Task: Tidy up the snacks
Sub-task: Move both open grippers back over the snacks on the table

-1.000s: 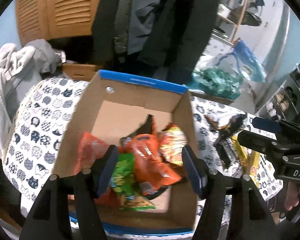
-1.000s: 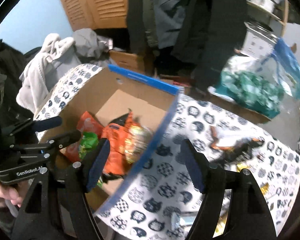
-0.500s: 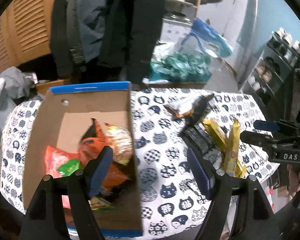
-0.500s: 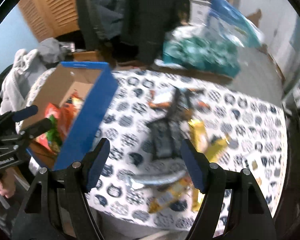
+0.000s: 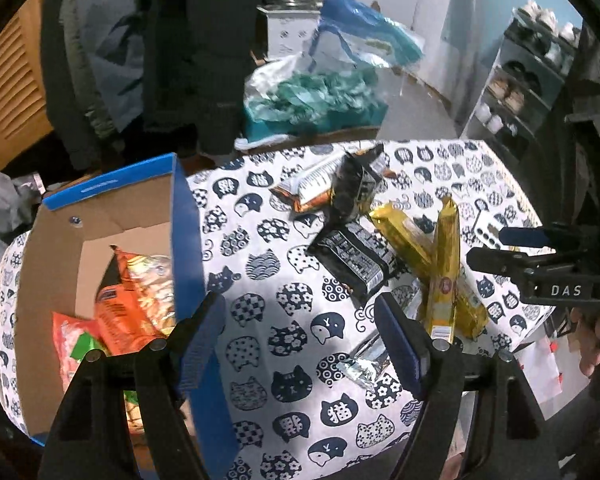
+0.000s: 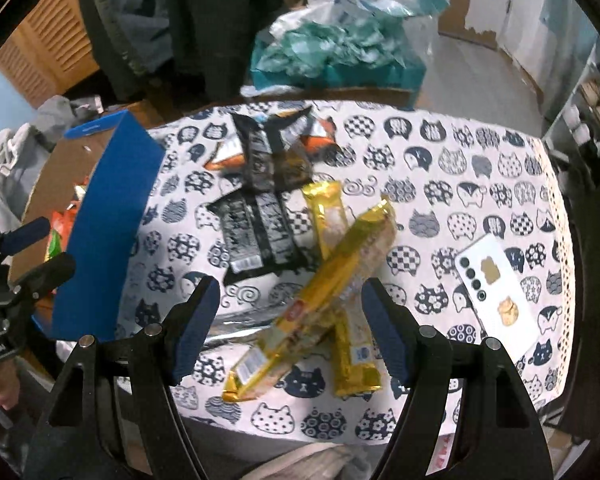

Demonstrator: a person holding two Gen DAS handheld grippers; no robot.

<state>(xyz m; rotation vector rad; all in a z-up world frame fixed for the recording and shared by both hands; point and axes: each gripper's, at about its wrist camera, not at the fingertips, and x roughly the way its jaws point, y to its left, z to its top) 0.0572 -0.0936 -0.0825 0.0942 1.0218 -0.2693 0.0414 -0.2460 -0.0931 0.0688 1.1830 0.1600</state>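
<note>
both grippers, left [image 5: 298, 344] and right [image 6: 290, 326], jaws spread and empty, have been swung from the box [image 5: 100, 196] to the loose snack bars [image 6: 328, 280], next to be picked.

Open right gripper [image 6: 290, 320] above crossed gold snack packets [image 6: 320, 300], black packets [image 6: 256, 228], blue-sided box [image 6: 104, 232] left

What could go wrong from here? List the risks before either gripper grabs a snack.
1. The gold packets lie crossed and stacked, so the open right gripper might pinch two or drag one off the table's near edge.
2. The white phone lies just beside them and could get knocked.
3. The silver wrapper, partly behind the open left gripper, looks flat and may slip.
</note>
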